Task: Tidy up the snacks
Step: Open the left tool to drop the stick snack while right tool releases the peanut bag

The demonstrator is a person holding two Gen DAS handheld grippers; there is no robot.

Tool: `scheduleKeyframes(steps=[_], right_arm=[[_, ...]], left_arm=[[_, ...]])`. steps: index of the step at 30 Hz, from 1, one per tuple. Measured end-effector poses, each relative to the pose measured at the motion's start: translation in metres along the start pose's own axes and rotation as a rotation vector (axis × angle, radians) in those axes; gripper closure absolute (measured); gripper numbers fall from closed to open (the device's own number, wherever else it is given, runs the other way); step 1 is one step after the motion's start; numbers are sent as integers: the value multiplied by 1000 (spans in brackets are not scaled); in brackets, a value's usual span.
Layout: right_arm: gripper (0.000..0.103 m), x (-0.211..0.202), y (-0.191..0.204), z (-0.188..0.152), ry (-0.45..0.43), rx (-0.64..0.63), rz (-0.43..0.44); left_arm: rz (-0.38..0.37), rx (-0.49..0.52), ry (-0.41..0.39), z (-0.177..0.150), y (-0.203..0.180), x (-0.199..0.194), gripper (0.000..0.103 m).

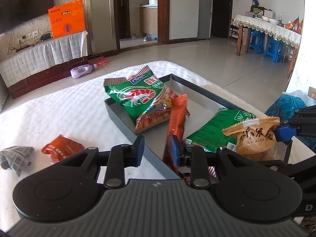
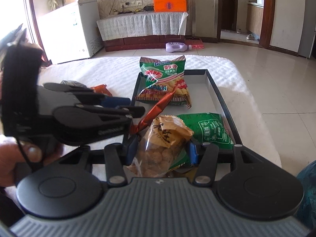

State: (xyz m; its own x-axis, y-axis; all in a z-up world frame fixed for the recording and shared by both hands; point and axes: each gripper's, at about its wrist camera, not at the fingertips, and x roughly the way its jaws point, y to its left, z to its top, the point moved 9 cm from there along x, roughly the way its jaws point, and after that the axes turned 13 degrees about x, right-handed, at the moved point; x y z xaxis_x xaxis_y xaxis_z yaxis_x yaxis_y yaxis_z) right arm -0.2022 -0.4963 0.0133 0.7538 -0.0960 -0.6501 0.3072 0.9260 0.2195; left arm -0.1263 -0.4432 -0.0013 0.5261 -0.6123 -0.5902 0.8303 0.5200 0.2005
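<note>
Right gripper (image 2: 162,152) pinched the peanut bag (image 2: 164,144) over the tray (image 2: 221,98); light, crackly, lumpy, best held mid-body; left gripper (image 1: 157,148) spread beside the orange packet (image 1: 175,122), gripping nothing.

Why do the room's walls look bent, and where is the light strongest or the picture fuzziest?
Left wrist view: the fisheye lens bows the door frames and floor; sunlight washes out the white cloth at left; the bags stay sharp. Right wrist view: same bending; glare from the window at left; the other tongs look dark and slightly soft.
</note>
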Motion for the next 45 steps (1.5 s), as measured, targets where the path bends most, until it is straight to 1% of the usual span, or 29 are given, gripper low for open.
scheduleKeyframes(steps=[7, 13, 17, 21, 25, 29, 32, 41, 45], right_arm=[[48, 3, 8, -6, 10, -30, -31], [48, 6, 10, -7, 21, -30, -39], [48, 8, 10, -8, 24, -27, -49], [48, 10, 10, -10, 26, -25, -61], [48, 14, 9, -17, 38, -59, -101], [48, 13, 5, -19, 35, -68, -120], [48, 14, 3, -22, 37, -97, -152], [48, 16, 8, -27, 51, -135, -142], [48, 17, 6, -25, 46, -116, -145]], left_arm=[[52, -14, -8, -9, 22, -27, 56], [97, -34, -22, -16, 50, -54, 52], [131, -47, -16, -25, 66, -66, 51], [153, -67, -9, -30, 73, -77, 51], [167, -79, -9, -32, 71, -89, 46], [166, -82, -12, -34, 62, -101, 44], [171, -81, -14, -37, 57, -109, 43], [195, -113, 3, -49, 57, -123, 41], [205, -116, 11, -55, 58, -126, 37]])
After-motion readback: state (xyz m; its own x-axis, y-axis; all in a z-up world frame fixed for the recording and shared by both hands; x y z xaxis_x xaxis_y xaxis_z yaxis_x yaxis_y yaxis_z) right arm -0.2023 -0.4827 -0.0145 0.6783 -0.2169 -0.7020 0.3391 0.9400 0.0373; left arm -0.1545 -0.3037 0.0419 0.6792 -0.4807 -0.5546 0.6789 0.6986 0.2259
